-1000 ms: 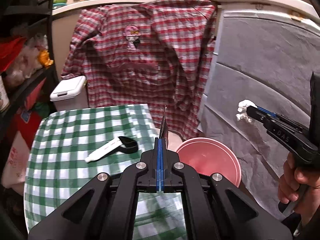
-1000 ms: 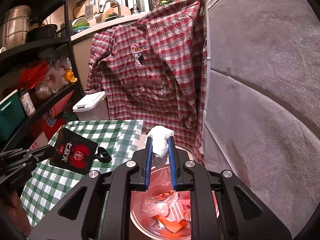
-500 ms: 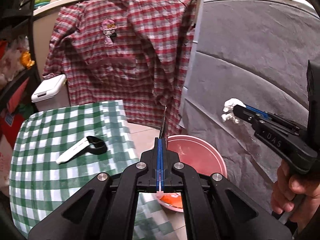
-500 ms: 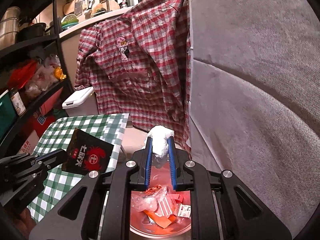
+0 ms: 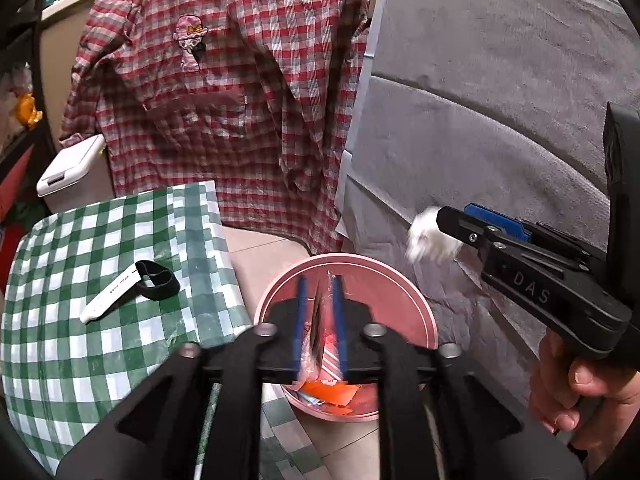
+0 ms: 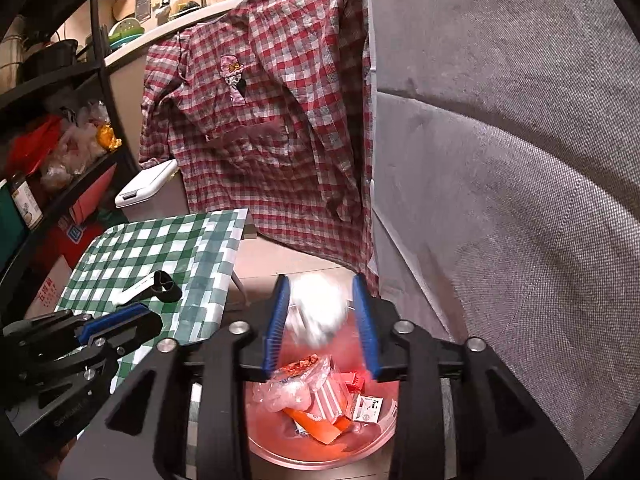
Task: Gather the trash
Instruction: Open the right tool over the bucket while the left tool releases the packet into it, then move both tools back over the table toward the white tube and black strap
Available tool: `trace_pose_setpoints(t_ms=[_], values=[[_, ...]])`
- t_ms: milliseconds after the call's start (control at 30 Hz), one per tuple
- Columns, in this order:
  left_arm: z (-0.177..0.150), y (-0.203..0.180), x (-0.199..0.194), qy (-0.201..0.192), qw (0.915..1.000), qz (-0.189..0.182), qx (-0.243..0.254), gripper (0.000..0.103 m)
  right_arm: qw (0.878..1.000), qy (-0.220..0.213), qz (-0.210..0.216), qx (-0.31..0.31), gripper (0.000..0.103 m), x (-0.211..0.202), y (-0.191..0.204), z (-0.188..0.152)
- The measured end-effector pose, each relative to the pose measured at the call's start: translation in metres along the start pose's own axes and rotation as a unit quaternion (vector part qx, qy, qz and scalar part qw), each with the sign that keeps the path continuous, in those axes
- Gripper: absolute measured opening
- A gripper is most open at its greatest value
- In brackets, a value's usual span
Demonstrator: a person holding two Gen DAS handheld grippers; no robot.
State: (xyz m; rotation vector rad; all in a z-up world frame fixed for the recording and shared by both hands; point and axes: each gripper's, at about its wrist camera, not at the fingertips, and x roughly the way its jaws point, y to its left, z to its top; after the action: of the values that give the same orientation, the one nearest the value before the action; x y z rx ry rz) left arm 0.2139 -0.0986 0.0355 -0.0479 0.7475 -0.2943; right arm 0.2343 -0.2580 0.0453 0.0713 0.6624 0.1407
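Note:
A pink bin (image 5: 416,300) stands on the floor beside the table, with wrappers and an orange packet inside (image 6: 320,396). My left gripper (image 5: 319,308) hangs over it, jaws opening; a thin dark packet (image 5: 318,316) shows edge-on between the blue pads, which are not pressing on it. My right gripper (image 6: 320,300) is also over the bin (image 6: 276,452) with jaws opening. A white tissue wad (image 6: 320,320) is blurred between its pads, loose. From the left wrist view the right gripper (image 5: 448,220) comes in from the right with the tissue (image 5: 430,236) at its tip.
A green checked tablecloth (image 5: 100,340) covers the table at left, with a white device with a black strap (image 5: 128,288) on it. A red plaid shirt (image 5: 240,80) hangs behind. Grey fabric (image 6: 520,200) fills the right. Shelves (image 6: 60,140) and a white lidded bin (image 5: 68,168) stand at left.
Both grippers moved forward and down over the bin. Both sets of jaws went from shut to parted. The tissue and the dark packet came loose from the pads.

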Motion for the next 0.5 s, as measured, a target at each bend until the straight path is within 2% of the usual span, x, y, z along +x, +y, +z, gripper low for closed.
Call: trace_pose_setpoints(t_ms=[233, 500], values=[[0.000, 0.015, -0.011, -0.008, 0.9999, 0.001, -0.011, 0.016, 1.000, 0.001, -0.002, 0.005, 0.038, 0.000, 0.002, 0.000], [-0.004, 0.051, -0.032, -0.025, 0.9990, 0.030, -0.021, 0.016, 1.000, -0.015, 0.007, 0.007, 0.038, -0.005, 0.016, 0.003]])
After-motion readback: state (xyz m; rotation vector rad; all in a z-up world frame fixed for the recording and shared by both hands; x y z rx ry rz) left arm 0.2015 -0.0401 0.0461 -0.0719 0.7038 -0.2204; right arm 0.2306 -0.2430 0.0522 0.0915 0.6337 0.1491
